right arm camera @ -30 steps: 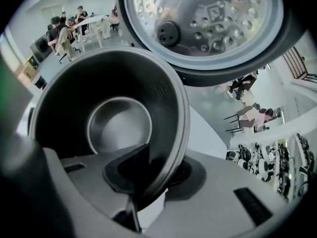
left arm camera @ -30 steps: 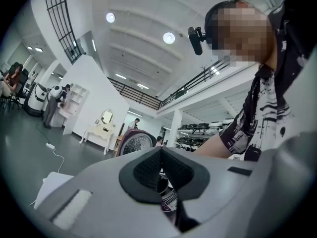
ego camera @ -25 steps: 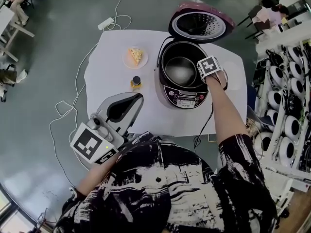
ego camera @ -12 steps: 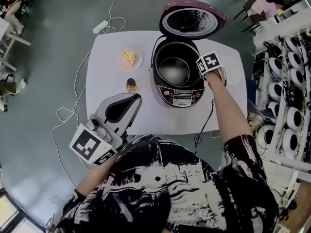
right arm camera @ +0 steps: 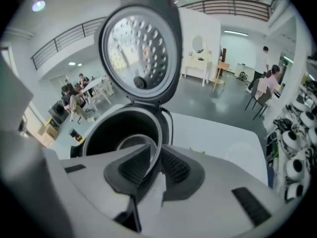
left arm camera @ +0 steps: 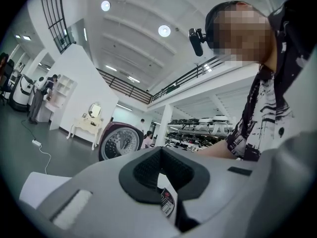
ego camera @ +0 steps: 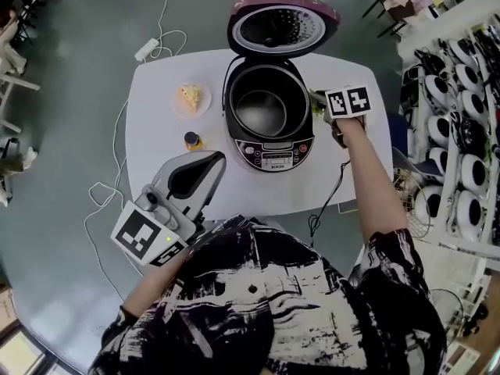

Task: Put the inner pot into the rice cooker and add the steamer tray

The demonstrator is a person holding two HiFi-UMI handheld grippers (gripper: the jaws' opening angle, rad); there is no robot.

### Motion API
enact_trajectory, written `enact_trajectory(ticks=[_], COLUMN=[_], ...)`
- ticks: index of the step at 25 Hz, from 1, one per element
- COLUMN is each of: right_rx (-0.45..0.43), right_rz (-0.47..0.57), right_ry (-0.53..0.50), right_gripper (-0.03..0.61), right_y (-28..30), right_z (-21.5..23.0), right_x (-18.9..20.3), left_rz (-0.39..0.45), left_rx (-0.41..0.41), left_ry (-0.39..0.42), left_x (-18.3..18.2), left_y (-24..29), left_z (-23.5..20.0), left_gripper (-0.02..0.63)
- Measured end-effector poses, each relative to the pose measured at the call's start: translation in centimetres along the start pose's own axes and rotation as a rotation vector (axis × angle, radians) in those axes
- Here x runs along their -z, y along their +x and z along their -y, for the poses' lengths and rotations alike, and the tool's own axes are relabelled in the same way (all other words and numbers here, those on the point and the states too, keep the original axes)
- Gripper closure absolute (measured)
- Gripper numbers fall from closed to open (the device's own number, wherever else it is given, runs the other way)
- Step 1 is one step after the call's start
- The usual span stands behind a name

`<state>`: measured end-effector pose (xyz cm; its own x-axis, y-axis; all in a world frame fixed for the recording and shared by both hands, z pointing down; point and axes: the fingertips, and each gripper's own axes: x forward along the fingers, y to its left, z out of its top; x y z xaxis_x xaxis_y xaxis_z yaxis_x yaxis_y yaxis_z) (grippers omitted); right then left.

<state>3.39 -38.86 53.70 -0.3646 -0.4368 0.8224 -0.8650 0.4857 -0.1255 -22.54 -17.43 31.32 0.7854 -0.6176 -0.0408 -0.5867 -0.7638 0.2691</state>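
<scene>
**Pot Seated, Tray Next**

We are hovering the right gripper just beside the open rice cooker, its jaws just closing to a slit around nothing. The inner pot is sitting inside. The left gripper is waiting, jaws together. We are judging that the tray needs lowering level and centred onto the pot's rim.

We see a short-sleeved shirt, black with white brush-stroke splashes. A small black camera is mounted at the head. We tag the left gripper: light grey shell, black ribbed pads, cube with black-and-white square markers.
</scene>
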Motion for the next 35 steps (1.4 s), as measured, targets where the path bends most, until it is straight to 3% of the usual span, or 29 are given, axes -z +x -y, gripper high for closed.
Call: enact_trajectory(ticks=[4, 7, 13, 18, 23, 31, 34, 35], right_rx=[-0.037, -0.001, 0.144, 0.228, 0.302, 0.339, 0.409, 0.435], right_rz=[0.198, 0.314, 0.393, 0.368, 0.279, 0.115, 0.071, 0.059], right_ry=[0.090, 0.141, 0.339, 0.491, 0.607, 0.833, 0.850, 0.837], right_gripper=[0.518, 0.518, 0.511, 0.488, 0.403, 0.403, 0.415, 0.447], right_y=[-5.7, -10.4, -14.7, -12.6, -7.1, 1.2, 2.4, 2.6], right_z=[2.3, 6.0, 17.2, 25.0, 30.9, 35.8, 37.4, 38.0], right_x=[-1.4, -0.9, 5.9, 12.0, 17.0, 22.6, 23.7, 23.8], left_rz=[-0.016, -0.023, -0.059, -0.108, -0.150, -0.181, -0.205, -0.207], left_rx=[0.031, 0.059, 0.098, 0.095, 0.063, 0.006, -0.019, -0.029], left_ry=[-0.004, -0.006, -0.008, -0.014, -0.016, 0.002, -0.002, -0.005], left_x=[0.3, 0.5, 1.5, 3.0, 4.6, 5.7, 6.4, 6.6], left_y=[2.2, 4.1, 7.9, 10.5, 12.3, 14.1, 14.3, 14.3], left_z=[0.9, 1.5, 2.8, 3.3, 3.0, 2.8, 2.2, 1.9], left_gripper=[0.609, 0.609, 0.609, 0.609, 0.609, 0.609, 0.609, 0.609])
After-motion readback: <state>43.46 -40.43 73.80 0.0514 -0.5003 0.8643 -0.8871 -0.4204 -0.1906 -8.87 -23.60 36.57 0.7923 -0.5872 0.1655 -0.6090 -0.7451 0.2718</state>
